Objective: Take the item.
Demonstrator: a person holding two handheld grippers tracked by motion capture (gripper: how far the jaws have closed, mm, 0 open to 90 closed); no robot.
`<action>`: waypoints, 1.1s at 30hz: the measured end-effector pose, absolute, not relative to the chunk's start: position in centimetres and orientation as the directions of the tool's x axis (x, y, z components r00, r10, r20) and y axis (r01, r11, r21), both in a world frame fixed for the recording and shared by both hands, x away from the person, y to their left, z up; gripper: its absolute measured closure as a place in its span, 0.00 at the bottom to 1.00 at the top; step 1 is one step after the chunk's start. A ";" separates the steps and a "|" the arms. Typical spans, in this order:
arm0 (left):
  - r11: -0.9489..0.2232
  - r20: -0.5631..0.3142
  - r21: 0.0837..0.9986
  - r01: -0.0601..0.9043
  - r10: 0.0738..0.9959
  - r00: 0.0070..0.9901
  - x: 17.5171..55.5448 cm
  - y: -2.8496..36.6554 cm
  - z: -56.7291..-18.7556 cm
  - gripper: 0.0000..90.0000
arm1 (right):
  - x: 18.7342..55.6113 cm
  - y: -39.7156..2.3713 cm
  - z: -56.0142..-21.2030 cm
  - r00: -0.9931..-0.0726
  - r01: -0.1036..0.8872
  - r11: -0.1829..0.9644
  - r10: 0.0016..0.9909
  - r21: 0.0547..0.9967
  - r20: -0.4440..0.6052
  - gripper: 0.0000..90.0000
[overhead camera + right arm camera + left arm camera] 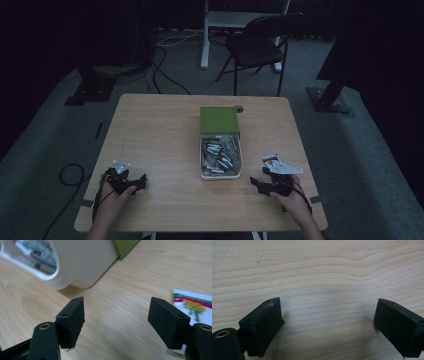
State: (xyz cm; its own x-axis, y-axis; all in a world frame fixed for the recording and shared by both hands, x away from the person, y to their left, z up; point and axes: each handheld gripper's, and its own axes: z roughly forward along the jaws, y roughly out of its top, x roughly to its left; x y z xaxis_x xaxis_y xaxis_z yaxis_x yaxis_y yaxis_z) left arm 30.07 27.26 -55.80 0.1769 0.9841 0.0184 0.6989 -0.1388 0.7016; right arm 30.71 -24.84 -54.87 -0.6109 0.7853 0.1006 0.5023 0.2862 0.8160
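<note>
A white box (239, 167) stands mid-table, its green lid (219, 119) slid back over the far half. Several small packets (219, 152) lie inside. My left gripper (125, 182) rests near the front left of the table, open over bare wood in the left gripper view (328, 312). My right gripper (266, 183) sits at the front right, just right of the box, and is open with nothing between its fingers (116, 307). One loose packet (191, 305), white with green and pink stripes and a yellow picture, lies beside the right jaw, partly hidden by it. The box's rounded corner (82, 267) is close ahead to the left.
The wooden table (160, 135) has a bare left half. On the grey floor behind it are a black folding chair (255, 47), a white stand (206, 40), black equipment bases (90, 90) and cables (165, 75). The room is dim.
</note>
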 end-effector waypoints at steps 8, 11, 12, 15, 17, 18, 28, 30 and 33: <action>-0.135 0.015 0.703 0.698 0.984 0.175 30.1 27.3 -55.8 0.10 | 30.4 -23.6 -56.0 -0.679 0.474 0.394 0.733 0.787 0.042 0.31; -0.137 0.017 0.701 0.699 0.984 0.176 30.1 27.3 -55.8 0.10 | 30.3 -23.4 -56.1 -0.688 0.474 0.419 0.725 0.774 0.029 0.31; -0.138 0.017 0.701 0.699 0.984 0.177 30.1 27.3 -55.8 0.10 | 30.3 -23.4 -56.1 -0.688 0.470 0.428 0.726 0.772 0.016 0.31; -0.135 0.015 0.703 0.699 0.984 0.175 30.1 27.3 -55.8 0.10 | 30.2 -23.1 -56.2 -0.699 0.461 0.452 0.715 0.764 -0.002 0.30; -0.138 0.017 0.701 0.700 0.984 0.177 30.1 27.3 -55.8 0.10 | 30.3 -23.0 -56.2 -0.700 0.461 0.460 0.714 0.759 -0.007 0.29; -0.139 0.017 0.701 0.700 0.984 0.178 30.1 27.3 -55.8 0.10 | 30.3 -23.0 -56.2 -0.704 0.460 0.467 0.710 0.755 -0.010 0.28; -0.176 0.013 0.701 0.691 0.972 0.234 29.8 27.1 -55.8 0.10 | 30.4 -22.7 -56.4 -0.745 0.460 0.513 0.667 0.725 0.000 0.13; -0.207 0.018 0.701 0.683 0.962 0.274 29.7 27.0 -55.8 0.10 | 30.4 -22.7 -56.4 -0.745 0.460 0.513 0.668 0.725 -0.001 0.13; -0.240 0.028 0.698 0.675 0.950 0.310 29.5 26.5 -55.7 0.10 | 30.4 -22.7 -56.3 -0.745 0.460 0.513 0.667 0.724 0.000 0.13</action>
